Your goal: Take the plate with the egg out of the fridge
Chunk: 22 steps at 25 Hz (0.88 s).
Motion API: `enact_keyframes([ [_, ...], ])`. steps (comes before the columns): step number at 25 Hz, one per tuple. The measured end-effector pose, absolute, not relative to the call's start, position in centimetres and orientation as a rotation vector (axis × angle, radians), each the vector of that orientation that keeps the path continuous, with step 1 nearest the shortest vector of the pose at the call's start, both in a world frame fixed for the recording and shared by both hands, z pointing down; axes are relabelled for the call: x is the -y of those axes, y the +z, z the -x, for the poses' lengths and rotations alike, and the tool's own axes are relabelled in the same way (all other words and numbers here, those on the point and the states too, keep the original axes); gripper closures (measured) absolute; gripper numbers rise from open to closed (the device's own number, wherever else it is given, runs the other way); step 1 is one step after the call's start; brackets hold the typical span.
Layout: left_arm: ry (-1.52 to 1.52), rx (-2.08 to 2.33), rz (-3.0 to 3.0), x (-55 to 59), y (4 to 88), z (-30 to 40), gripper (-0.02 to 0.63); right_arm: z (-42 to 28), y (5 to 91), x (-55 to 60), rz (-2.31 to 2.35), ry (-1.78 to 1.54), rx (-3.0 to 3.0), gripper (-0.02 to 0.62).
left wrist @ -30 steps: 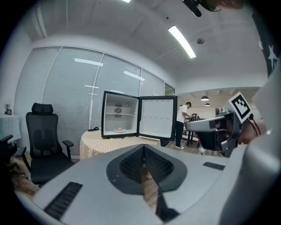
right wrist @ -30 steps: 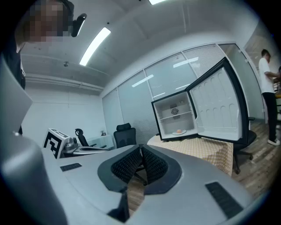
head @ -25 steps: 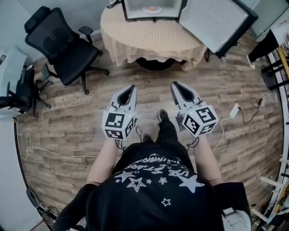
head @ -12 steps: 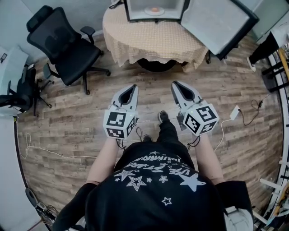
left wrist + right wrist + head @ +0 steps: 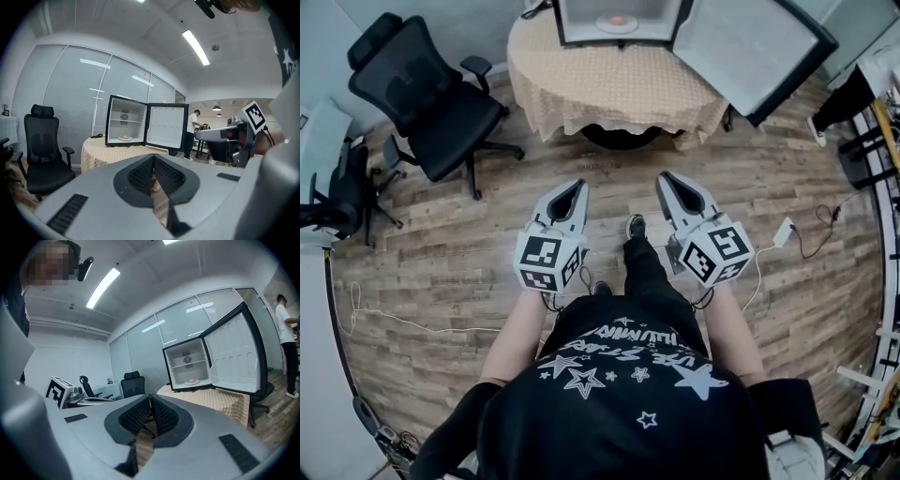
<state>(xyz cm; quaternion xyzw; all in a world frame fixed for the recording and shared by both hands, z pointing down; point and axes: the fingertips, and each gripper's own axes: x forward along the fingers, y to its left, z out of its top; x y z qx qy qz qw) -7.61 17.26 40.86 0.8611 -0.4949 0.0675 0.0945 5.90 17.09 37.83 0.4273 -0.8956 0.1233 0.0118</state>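
Left gripper [image 5: 572,185] and right gripper [image 5: 667,176] were both pinched fully shut with nothing in them, side by side and well short of the table [image 5: 581,103]. The plate with the egg [image 5: 617,21] sat inside the boxy little fridge [image 5: 566,23] at the round table's far edge, with the door [image 5: 750,47] swung wide to the right. Beige checked cloth draped over the rim. Open wood-plank floor [image 5: 769,178] ran between them, with a black office chair [image 5: 431,94] far left
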Motion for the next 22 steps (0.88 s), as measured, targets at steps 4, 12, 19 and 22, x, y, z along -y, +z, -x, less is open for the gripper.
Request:
enact_keyframes([
  [4, 0.221, 1.485, -2.540, -15.8, 41.3, 7.6, 0.598, -6.5, 38.3, -15.1, -1.356, 0.387, 2.782, 0.563],
  [12, 0.250, 1.506, -2.512, -12.4, 42.0, 7.7, 0.598, -6.8, 39.6, -10.4, -1.355, 0.425, 2.751, 0.569],
  [19, 0.244, 1.516, -2.513, -7.2, 41.6, 6.9, 0.598, -7.3, 39.3, -5.0, -1.349, 0.400, 2.768, 0.569],
  [22, 0.247, 1.517, -2.517, -4.6, 41.5, 6.4, 0.597, -7.9, 39.2, -2.3, -1.361, 0.418, 2.773, 0.569],
])
